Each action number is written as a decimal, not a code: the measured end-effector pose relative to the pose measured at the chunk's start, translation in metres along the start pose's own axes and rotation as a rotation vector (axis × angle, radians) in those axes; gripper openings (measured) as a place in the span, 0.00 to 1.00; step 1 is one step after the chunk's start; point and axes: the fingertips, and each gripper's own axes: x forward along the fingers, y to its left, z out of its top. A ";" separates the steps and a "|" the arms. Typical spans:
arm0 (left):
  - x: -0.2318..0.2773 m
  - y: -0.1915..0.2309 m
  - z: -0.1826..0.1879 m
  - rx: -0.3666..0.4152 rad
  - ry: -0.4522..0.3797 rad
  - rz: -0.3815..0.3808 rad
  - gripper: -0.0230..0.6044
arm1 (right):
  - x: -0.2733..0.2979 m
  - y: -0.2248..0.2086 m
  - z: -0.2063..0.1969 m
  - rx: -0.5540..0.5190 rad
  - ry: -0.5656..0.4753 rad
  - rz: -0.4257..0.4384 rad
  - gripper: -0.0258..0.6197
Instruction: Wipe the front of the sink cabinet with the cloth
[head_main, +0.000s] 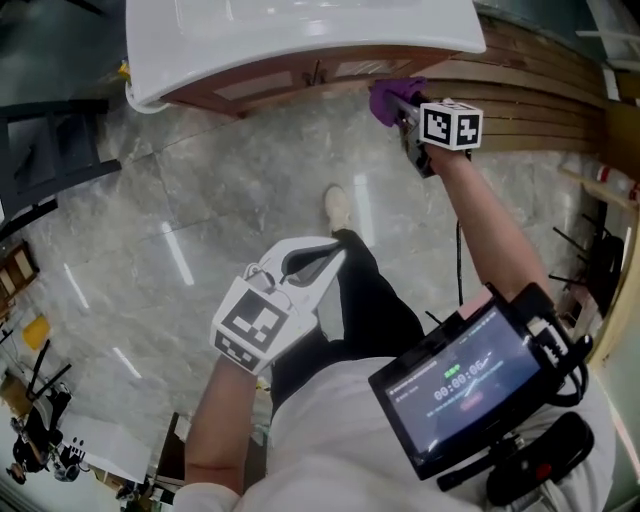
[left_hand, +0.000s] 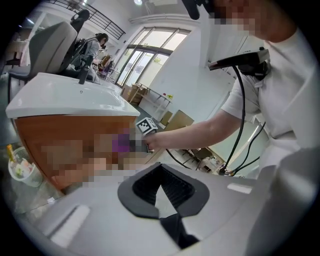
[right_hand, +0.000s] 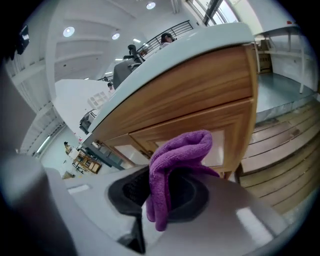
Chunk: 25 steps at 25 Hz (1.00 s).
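Observation:
The sink cabinet (head_main: 300, 78) has a wooden front under a white sink top (head_main: 300, 30). My right gripper (head_main: 400, 102) is shut on a purple cloth (head_main: 390, 97) and holds it at the cabinet's right end. In the right gripper view the cloth (right_hand: 176, 160) hangs folded out of the jaws of that gripper (right_hand: 165, 187), just short of the wooden front (right_hand: 200, 100); whether it touches I cannot tell. My left gripper (head_main: 335, 252) hangs low beside my leg, shut and holding nothing. Its own view shows the gripper (left_hand: 161, 167) pointing at the cabinet (left_hand: 60, 132) and at the right gripper (left_hand: 145, 141).
A wooden slatted platform (head_main: 545, 95) runs to the right of the cabinet. Grey marble floor (head_main: 150, 230) lies in front of it, with my shoe (head_main: 338, 207) on it. A white cup (left_hand: 20, 170) stands by the cabinet's left corner. Dark furniture (head_main: 50, 140) stands at the far left.

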 end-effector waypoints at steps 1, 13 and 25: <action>-0.008 0.001 -0.004 -0.006 -0.005 0.009 0.04 | 0.011 0.021 -0.006 -0.010 0.012 0.030 0.15; -0.115 0.026 -0.067 -0.126 -0.094 0.186 0.04 | 0.177 0.263 -0.055 -0.124 0.165 0.328 0.15; -0.162 0.051 -0.104 -0.219 -0.161 0.264 0.04 | 0.260 0.315 -0.030 0.007 0.115 0.341 0.15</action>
